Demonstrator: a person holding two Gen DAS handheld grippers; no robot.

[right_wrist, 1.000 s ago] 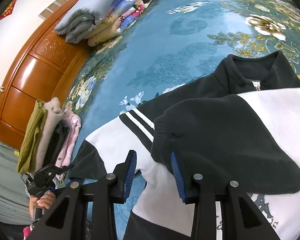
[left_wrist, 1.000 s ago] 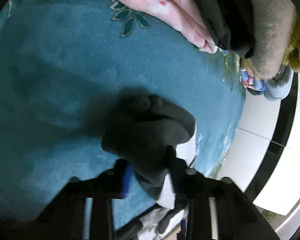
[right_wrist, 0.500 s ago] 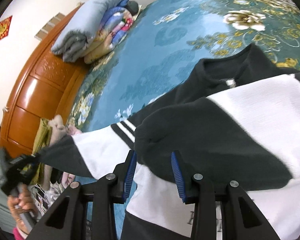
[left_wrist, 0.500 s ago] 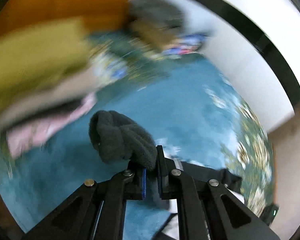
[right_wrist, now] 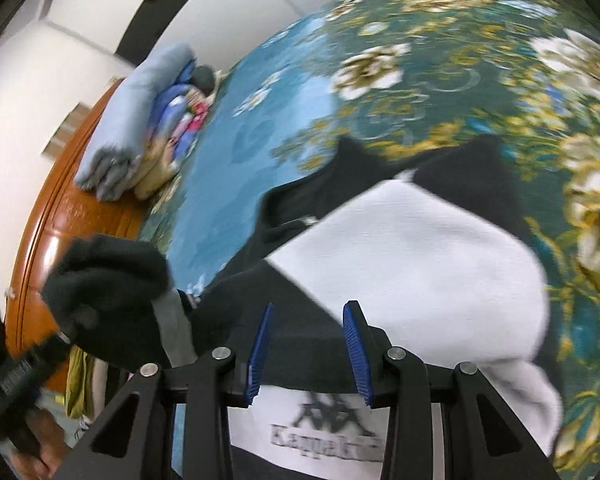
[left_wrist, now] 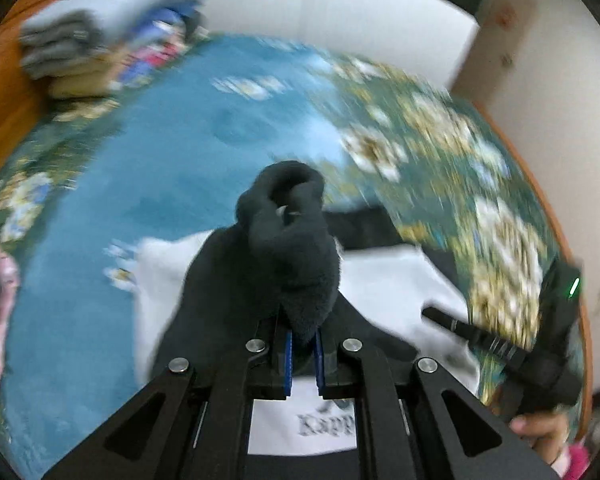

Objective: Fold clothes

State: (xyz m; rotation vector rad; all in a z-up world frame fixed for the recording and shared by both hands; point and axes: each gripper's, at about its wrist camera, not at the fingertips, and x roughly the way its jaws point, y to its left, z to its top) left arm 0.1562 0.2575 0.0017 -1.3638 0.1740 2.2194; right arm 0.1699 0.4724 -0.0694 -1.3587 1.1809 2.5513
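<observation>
Right gripper [right_wrist: 308,354] jaws apart above black-and-white jacket [right_wrist: 412,264]; black cuff [right_wrist: 108,276] raised at near left.

- The black sleeve cuff [left_wrist: 292,240] is thick, fuzzy fleece, matt and napped.
- The sweatshirt [right_wrist: 412,264] has soft white cloth panels with a brushed look and matt black ones; its printed logo [right_wrist: 328,436] is flat grey.
- The left gripper [left_wrist: 302,354] is matt black plastic with bright metal screws; its pads [left_wrist: 287,360] are ribbed blue, rubbery.
- The bedspread [left_wrist: 148,184] is teal plush with a slight sheen and a floral print.
- The headboard [right_wrist: 48,256] is glossy varnished wood.
- The folded quilts [right_wrist: 140,116], far left, are smooth cloth.
</observation>
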